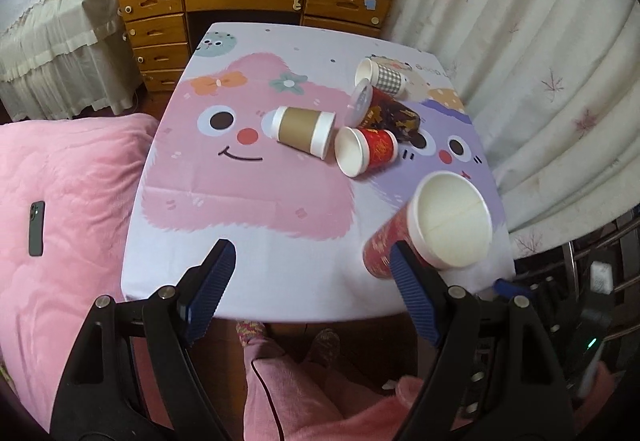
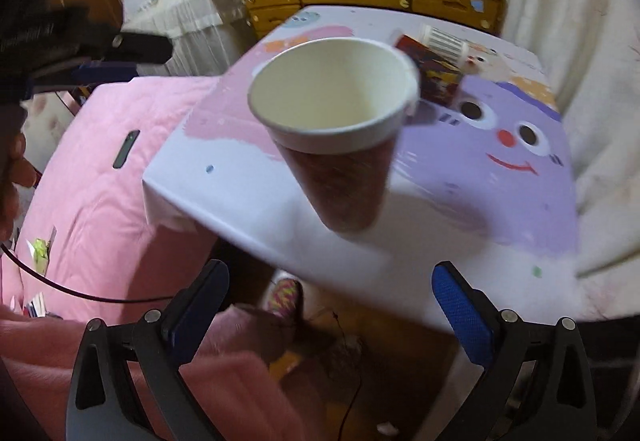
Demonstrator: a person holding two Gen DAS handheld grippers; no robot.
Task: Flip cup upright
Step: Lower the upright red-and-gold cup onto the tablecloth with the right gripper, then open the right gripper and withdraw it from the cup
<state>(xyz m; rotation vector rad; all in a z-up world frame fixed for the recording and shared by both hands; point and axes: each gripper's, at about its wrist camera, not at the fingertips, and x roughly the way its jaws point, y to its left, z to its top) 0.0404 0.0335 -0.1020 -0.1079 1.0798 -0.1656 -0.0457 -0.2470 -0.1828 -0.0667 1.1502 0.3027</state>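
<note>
We see a red paper cup with a white rim (image 2: 334,129) standing mouth-up at the centre of the right wrist view, near the front edge of the cartoon-print tablecloth (image 2: 500,201); it is blurred. The right gripper (image 2: 330,301) gapes wide below it, gripping nothing. In the left wrist view the same cup (image 1: 434,227) sits lower right, and the left gripper (image 1: 312,277) is likewise spread and empty. Four more cups lie toppled mid-table, among them a brown-sleeved cup (image 1: 302,129).

Soft, even indoor light, no glare
Right wrist view motion-blurred, esp. red cup (image 2: 336,145); left sharper; both w/ fisheye bending, dark corners.
</note>
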